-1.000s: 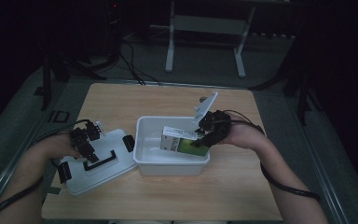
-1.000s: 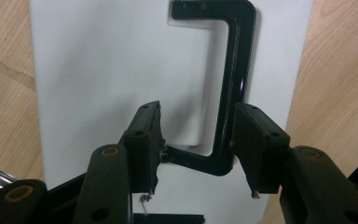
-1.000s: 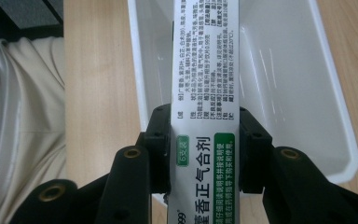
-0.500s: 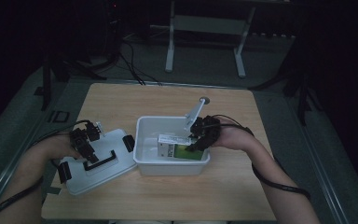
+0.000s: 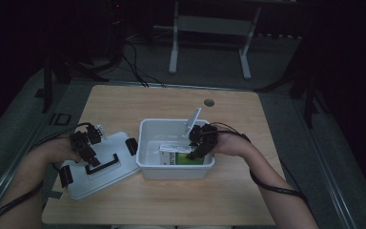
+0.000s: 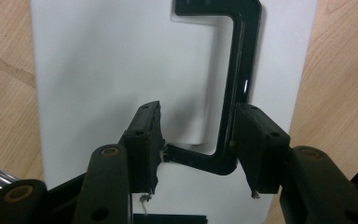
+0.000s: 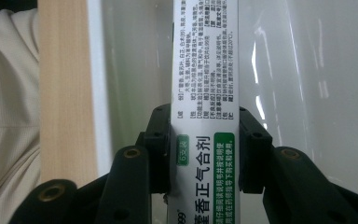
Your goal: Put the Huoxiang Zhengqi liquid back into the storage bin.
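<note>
A white plastic bin (image 5: 145, 143) stands mid-table. Its white lid (image 5: 116, 171) lies flat to the left, with a black handle (image 5: 100, 164) on top. My left gripper (image 5: 83, 143) rests on the lid. In the left gripper view the jaws (image 6: 198, 109) press on both sides of the handle's corner (image 6: 240, 56), above the lid (image 6: 98, 60). My right gripper (image 5: 195, 145) reaches down into the bin, shut on a green and white medicine box (image 5: 178, 156). In the right gripper view the pads (image 7: 205, 114) clamp the box (image 7: 200, 70) by its narrow sides, close to the bin's wall (image 7: 135, 56).
The wooden table (image 5: 138, 102) has bare room behind the bin and a round grommet (image 5: 209, 102) near its far edge. A metal frame (image 5: 209, 26) and cables (image 5: 133, 67) lie on the dark floor beyond. A pale sleeve (image 7: 4, 116) shows beside the table edge (image 7: 63, 70).
My right gripper has moved down and left into the bin, taking the box from a raised tilt to low inside it. The left gripper and lid have stayed in place.
</note>
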`<state>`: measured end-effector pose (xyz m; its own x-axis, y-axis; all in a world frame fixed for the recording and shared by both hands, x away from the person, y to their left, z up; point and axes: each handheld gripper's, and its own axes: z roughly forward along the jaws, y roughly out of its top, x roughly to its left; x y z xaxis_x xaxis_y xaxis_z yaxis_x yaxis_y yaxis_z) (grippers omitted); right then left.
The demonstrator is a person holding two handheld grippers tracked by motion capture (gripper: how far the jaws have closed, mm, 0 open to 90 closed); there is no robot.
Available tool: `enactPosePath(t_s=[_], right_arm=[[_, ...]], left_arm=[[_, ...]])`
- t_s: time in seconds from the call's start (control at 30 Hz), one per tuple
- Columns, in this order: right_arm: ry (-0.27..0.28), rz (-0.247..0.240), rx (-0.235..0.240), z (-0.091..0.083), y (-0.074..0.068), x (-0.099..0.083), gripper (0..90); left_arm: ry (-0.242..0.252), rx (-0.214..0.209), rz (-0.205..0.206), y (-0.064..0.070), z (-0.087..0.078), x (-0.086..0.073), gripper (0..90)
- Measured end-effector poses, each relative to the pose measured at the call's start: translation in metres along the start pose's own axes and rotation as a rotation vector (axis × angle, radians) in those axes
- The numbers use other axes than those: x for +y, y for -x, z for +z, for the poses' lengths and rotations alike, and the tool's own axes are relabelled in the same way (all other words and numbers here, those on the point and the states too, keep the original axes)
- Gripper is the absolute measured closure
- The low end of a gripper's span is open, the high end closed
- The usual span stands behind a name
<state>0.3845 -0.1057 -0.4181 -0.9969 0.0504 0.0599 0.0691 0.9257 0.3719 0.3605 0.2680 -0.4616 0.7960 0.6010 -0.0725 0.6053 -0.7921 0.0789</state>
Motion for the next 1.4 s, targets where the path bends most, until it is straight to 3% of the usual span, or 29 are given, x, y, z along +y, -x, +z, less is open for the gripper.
enactPosePath(t_s=[0.7,1.0,1.1,1.4], right_arm=[[-0.073,0.014,0.031,0.030,0.007,-0.001,63.3],[-0.084,0.030,0.038,0.030,0.008,-0.001,62.0],[-0.105,0.015,0.040,0.031,0.006,-0.002,61.0],[-0.063,0.025,0.034,0.018,0.005,-0.003,57.4]], left_arm=[[-0.008,0.006,0.007,0.000,-0.002,0.001,52.4],[-0.007,0.009,0.006,0.000,-0.004,0.001,52.3],[-0.009,0.010,0.002,0.000,-0.005,0.002,52.3],[-0.014,0.008,0.013,0.003,-0.006,0.003,52.3]])
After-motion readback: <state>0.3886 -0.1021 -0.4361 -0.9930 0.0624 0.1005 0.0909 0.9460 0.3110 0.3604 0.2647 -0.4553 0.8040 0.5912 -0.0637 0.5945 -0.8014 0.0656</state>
